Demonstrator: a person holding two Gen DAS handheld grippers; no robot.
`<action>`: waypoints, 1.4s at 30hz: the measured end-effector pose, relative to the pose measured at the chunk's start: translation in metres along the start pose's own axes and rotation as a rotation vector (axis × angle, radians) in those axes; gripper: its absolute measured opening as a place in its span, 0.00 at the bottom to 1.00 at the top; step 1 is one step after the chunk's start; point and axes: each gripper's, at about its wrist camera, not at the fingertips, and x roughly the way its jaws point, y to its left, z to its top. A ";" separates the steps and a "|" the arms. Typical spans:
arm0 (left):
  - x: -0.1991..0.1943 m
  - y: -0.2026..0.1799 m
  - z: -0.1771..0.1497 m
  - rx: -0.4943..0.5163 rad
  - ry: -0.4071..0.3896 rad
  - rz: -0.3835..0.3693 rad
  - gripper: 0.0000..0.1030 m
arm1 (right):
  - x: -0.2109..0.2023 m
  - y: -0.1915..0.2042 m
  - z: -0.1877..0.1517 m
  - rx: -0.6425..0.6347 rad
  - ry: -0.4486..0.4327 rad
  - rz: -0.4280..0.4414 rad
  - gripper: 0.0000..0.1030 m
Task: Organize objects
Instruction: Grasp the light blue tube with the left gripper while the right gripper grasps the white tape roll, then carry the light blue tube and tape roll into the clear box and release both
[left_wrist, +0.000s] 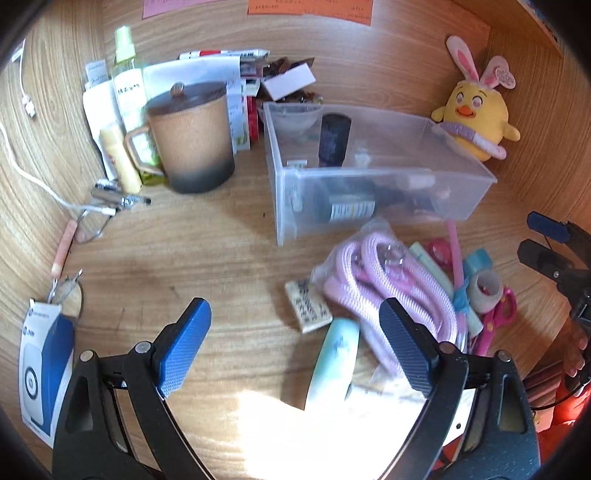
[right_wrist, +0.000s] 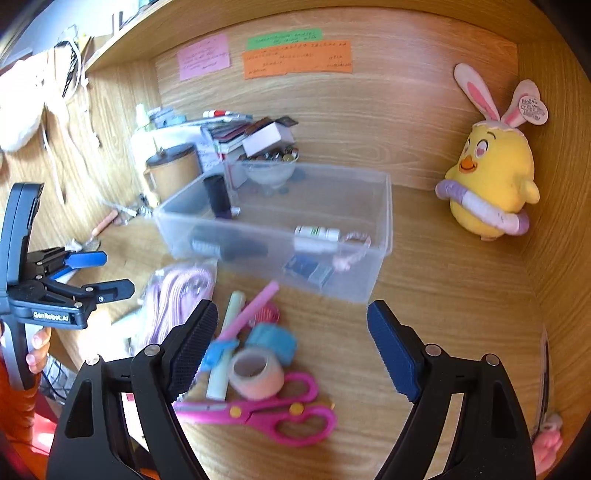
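The job looks partly done. The clear plastic bin (right_wrist: 373, 236) at the far middle of the desk already holds a dark bottle (right_wrist: 218, 195), a white tube and some small packets. Left on the wood just near it are a bagged pink cord (left_wrist: 388, 280), pink scissors (right_wrist: 273, 410), tape rolls (right_wrist: 255, 373) and a pale tube (left_wrist: 332, 362). The left gripper (left_wrist: 295, 343) and right gripper (right_wrist: 291, 347) both stand wide apart, holding nothing.
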 end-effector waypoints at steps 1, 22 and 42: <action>0.000 0.000 -0.004 0.000 0.006 -0.004 0.91 | 0.001 0.001 -0.004 0.000 0.008 0.005 0.79; 0.012 -0.011 -0.032 0.042 0.054 -0.053 0.41 | 0.030 0.015 -0.041 -0.007 0.144 0.070 0.38; -0.009 0.002 -0.018 -0.005 -0.034 -0.048 0.23 | -0.001 0.012 -0.024 -0.007 0.053 0.069 0.34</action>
